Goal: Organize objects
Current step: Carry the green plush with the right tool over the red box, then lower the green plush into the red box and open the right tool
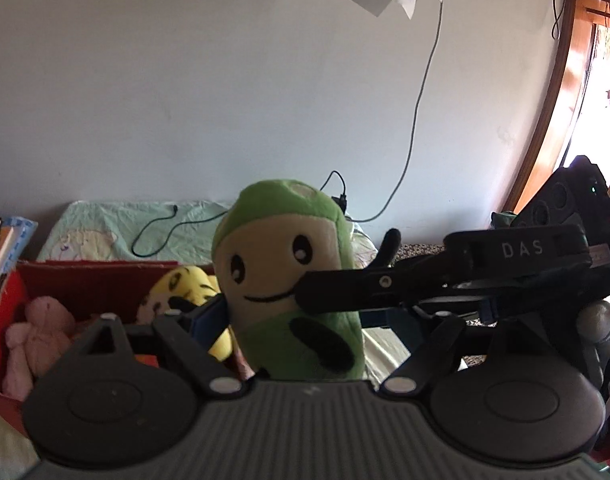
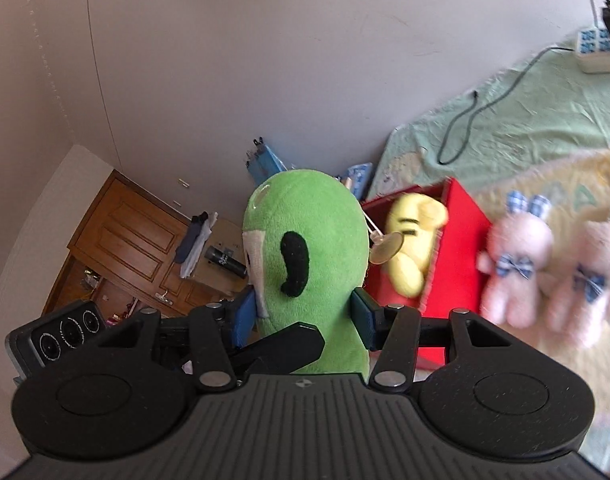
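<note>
My worry here is a muddled handover. Both of my tools are on the same green plush toy (image 1: 289, 280), and if one lets go before the other has a firm pinch, the soft body will slump or drop short of the red box (image 2: 461, 248) onto the bed (image 2: 525, 128). The plush also compresses easily, so a grip this low on its body could let it tip over the fingers.

The right hand-held gripper (image 2: 305, 316) holds the toy: its blue pads (image 2: 243, 320) press in on either flank, at the lower half, with the toy upright and its face turned away from that camera. From the left wrist view, the left hand-held gripper (image 1: 297, 320) sits around the toy's base. One blue pad (image 1: 209, 316) touches its side, but the other finger is hidden behind the right tool's black arm crossing the frame, so I cannot tell whether the left is clamped or merely beside it.

The toy hangs just beside the red box, which already contains a yellow plush (image 2: 413, 240) and a pink plush (image 1: 37, 336). Two more pink bunnies (image 2: 517, 264) lie on the bed, beyond the box.
</note>
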`<state>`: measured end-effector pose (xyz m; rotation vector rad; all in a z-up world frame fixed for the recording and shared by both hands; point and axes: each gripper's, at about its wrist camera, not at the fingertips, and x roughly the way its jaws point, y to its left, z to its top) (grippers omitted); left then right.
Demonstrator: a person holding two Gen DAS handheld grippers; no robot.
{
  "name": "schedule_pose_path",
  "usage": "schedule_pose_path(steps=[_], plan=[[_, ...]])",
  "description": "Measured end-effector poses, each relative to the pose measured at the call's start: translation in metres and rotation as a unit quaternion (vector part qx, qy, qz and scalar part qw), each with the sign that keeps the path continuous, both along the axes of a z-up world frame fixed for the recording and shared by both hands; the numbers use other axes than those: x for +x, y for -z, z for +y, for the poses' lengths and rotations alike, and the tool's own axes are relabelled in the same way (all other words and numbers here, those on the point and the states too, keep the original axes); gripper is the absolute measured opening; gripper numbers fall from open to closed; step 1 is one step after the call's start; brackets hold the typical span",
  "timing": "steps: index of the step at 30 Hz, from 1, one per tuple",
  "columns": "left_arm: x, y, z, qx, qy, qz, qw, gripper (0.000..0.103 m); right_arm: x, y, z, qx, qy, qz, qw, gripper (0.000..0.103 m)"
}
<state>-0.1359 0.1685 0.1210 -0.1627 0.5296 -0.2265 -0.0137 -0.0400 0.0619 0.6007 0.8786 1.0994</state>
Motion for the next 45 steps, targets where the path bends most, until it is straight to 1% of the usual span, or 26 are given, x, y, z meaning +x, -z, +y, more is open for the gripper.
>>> schedule_pose_path(steps=[6,10,13,19,22,27,31,36,39,42,45], plan=[[0.009,-0.014,0.057,0.012,0.000,-0.019,0.9997,0.087,0.002,-0.010,0.057,0.017,0.017,-0.023,0.999,0.054],[0.019,-0.014,0.094,0.018,0.008,-0.018,0.9996,0.089,0.004,-0.005,0.091,0.026,0.039,-0.017,0.999,0.054],[0.030,-0.004,0.117,0.019,0.018,-0.004,0.9996,0.089,0.006,0.005,0.111,0.018,0.060,-0.006,0.998,0.054],[0.052,0.033,0.148,0.008,0.037,0.038,0.9985,0.089,0.009,0.037,0.137,-0.008,0.101,0.027,0.995,0.054],[0.063,0.053,0.157,0.006,0.046,0.065,0.9968,0.088,0.007,0.053,0.146,-0.027,0.122,0.039,0.991,0.054],[0.077,0.083,0.158,0.027,0.061,0.104,0.9924,0.088,0.000,0.076,0.157,-0.052,0.155,0.066,0.984,0.054],[0.085,0.100,0.161,0.029,0.069,0.127,0.9891,0.088,-0.004,0.081,0.164,-0.087,0.174,0.059,0.979,0.054],[0.092,0.113,0.161,0.034,0.073,0.148,0.9857,0.087,-0.001,0.088,0.174,-0.142,0.191,0.059,0.970,0.054],[0.097,0.120,0.165,0.026,0.078,0.162,0.9834,0.087,0.001,0.089,0.177,-0.155,0.191,0.054,0.968,0.055],[0.098,0.122,0.164,0.025,0.081,0.165,0.9826,0.087,0.001,0.090,0.178,-0.167,0.190,0.052,0.966,0.056],[0.100,0.123,0.163,0.022,0.085,0.168,0.9819,0.091,0.001,0.088,0.176,-0.168,0.190,0.050,0.966,0.058]])
